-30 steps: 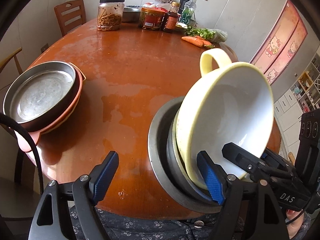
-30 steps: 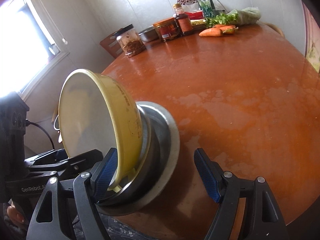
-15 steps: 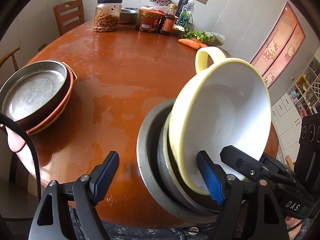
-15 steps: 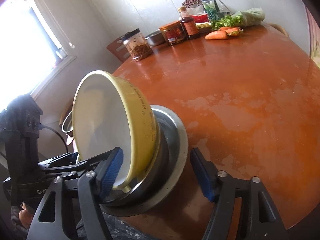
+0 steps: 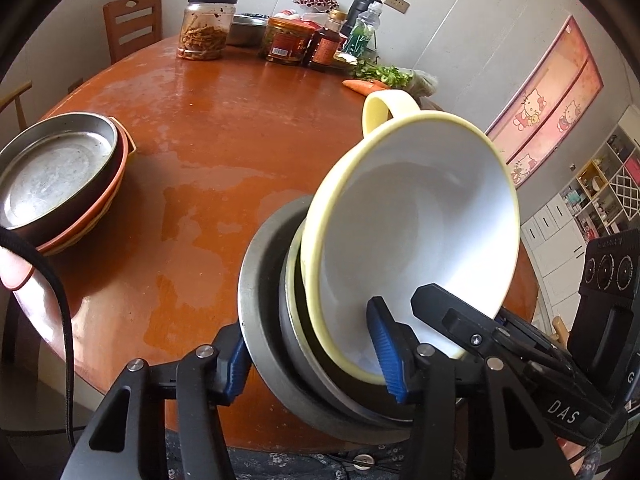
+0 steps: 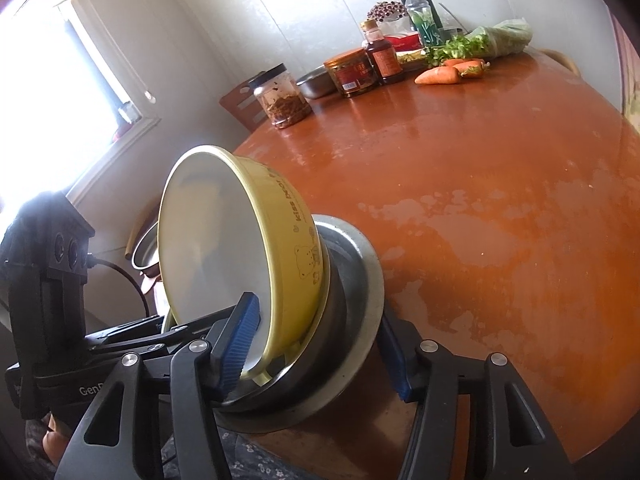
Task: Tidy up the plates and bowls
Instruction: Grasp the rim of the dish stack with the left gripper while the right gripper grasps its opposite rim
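At the near table [image 5: 208, 152] edge, a tilted stack of yellow bowl [image 5: 420, 232] and steel dishes [image 5: 264, 320] is being closed on by the left gripper [image 5: 312, 352] and right gripper [image 6: 320, 344]. If pad pressure is uneven, the bowl may be levered out.

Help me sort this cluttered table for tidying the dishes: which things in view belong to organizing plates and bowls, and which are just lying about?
Job:
yellow bowl
metal dish stack under it
metal pan on orange plates
left gripper and right gripper, both closing around the tilted stack

Lying about:
pickle jar
red-lidded jar
sauce bottle
carrots
greens
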Motion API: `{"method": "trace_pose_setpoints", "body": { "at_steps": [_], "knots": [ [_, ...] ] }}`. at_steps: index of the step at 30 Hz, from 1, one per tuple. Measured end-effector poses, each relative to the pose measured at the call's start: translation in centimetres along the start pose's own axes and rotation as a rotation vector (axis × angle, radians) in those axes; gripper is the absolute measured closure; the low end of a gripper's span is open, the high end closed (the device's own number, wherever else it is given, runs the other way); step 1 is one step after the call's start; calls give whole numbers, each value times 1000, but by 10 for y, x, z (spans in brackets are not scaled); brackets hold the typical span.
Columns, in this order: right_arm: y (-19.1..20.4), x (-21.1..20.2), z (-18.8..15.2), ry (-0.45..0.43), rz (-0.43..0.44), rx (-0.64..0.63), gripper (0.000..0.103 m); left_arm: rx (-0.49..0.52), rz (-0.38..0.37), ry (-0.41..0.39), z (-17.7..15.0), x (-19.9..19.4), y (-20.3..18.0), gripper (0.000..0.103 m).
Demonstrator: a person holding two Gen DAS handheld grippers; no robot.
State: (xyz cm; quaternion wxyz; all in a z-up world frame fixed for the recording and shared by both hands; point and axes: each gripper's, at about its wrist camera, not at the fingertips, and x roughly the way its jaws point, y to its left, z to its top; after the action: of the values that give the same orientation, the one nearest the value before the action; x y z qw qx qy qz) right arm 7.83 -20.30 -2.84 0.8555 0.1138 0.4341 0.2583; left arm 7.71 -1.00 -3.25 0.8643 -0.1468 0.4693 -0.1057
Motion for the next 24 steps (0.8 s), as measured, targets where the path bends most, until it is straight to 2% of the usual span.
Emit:
{"method": "trace_pose_setpoints", "body": {
  "at_steps": [24],
  "knots": [
    [7, -7, 13, -27, 19, -9, 44, 26, 13, -39, 13, -22, -1, 50]
  ]
}}
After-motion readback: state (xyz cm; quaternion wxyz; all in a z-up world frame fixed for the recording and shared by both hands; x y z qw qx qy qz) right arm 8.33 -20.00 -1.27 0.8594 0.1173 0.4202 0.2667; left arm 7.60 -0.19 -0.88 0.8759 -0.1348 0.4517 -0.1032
